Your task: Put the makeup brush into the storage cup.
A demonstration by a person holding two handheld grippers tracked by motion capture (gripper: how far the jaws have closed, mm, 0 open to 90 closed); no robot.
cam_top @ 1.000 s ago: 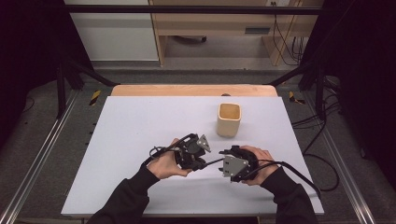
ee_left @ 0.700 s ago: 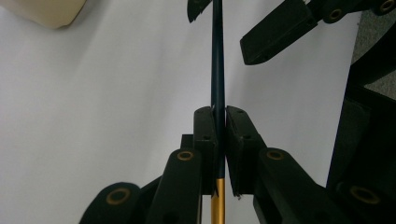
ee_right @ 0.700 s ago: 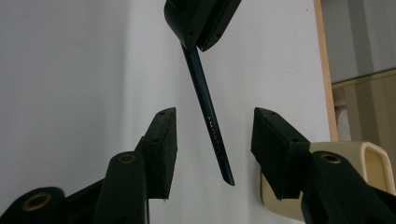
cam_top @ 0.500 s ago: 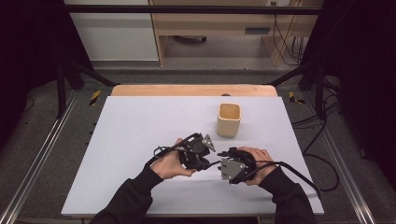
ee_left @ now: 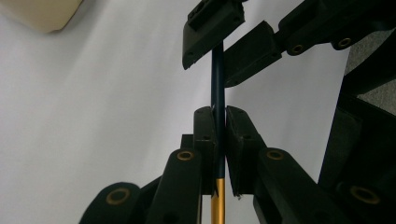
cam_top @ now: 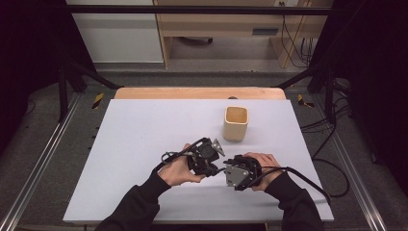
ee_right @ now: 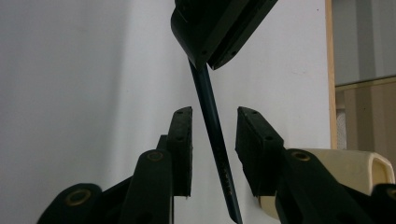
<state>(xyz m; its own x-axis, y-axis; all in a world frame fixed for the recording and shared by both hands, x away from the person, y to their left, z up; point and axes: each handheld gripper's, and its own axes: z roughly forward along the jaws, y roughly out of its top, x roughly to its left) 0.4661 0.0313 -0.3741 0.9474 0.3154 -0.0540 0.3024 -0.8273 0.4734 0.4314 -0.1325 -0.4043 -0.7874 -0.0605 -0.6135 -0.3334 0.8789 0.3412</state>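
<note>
Pencil [ee_left: 217, 88] clamped in left tongs [ee_left: 219, 140] | right tongs [ee_right: 212, 140] closing around it, pads apart | cup [cam_top: 235, 123] on surface [cam_top: 144, 130]

So there's a cream square cup [cam_top: 235, 123] sitting upright on the pale worktop [cam_top: 144, 139], toward its far right. Behind the cup, past the worktop's wooden far edge, is a wooden desk [cam_top: 216, 29], with cables [cam_top: 293, 43] hanging at its right.

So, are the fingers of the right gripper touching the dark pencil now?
Apart. In the right gripper view the pencil passes between the right gripper, whose fingers have just been closing; table shows as a gap on both sides.
</note>
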